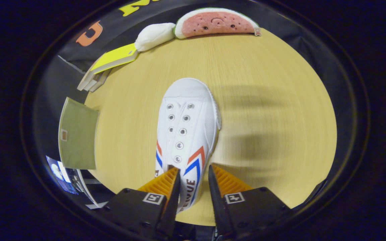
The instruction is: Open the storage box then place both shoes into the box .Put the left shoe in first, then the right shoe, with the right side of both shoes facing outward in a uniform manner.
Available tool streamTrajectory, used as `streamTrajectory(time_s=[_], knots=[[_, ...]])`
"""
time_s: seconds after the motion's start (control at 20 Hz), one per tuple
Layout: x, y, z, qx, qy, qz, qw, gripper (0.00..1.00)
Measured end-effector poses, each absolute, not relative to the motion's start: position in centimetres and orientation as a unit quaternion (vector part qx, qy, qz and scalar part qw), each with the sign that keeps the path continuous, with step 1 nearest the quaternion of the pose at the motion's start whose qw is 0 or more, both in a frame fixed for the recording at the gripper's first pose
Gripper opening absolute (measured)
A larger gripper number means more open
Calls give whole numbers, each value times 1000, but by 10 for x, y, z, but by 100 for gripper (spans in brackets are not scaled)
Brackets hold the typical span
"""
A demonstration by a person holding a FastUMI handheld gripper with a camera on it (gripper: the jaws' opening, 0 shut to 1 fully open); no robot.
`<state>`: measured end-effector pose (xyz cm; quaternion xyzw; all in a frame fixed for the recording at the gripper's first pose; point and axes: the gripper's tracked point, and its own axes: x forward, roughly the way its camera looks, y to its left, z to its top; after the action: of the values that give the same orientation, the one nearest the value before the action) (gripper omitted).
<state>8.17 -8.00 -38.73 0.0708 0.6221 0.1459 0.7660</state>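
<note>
Ridged fingers (166,182) of the hand-held claw (194,180) straddle the heel side wall of a white canvas sneaker with red and blue chevron stripes (186,134), jaws narrowly parted; whether both press the cloth cannot be told. Its toe points away across the pale wood-grain round bench (263,83). An olive fabric storage box (77,134) sits at the bench's left edge, so the step looks like carrying the shoe boxward. A plush watermelon slice (216,23) rests beyond.
</note>
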Motion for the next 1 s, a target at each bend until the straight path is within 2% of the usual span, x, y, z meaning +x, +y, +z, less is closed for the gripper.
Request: streamTrajectory(time_s=[0.05, 0.1, 0.15, 0.25, 0.6, 1.0], knots=[[84, -82, -383, 74, 625, 143, 764, 41], [85, -83, -383, 83, 626, 139, 762, 35], [85, -85, -382, 95, 627, 135, 761, 23], [82, -85, -381, 106, 632, 130, 757, 8], [46, -51, -348, 175, 629, 121, 748, 6], [12, 50, -241, 193, 583, 144, 776, 6]])
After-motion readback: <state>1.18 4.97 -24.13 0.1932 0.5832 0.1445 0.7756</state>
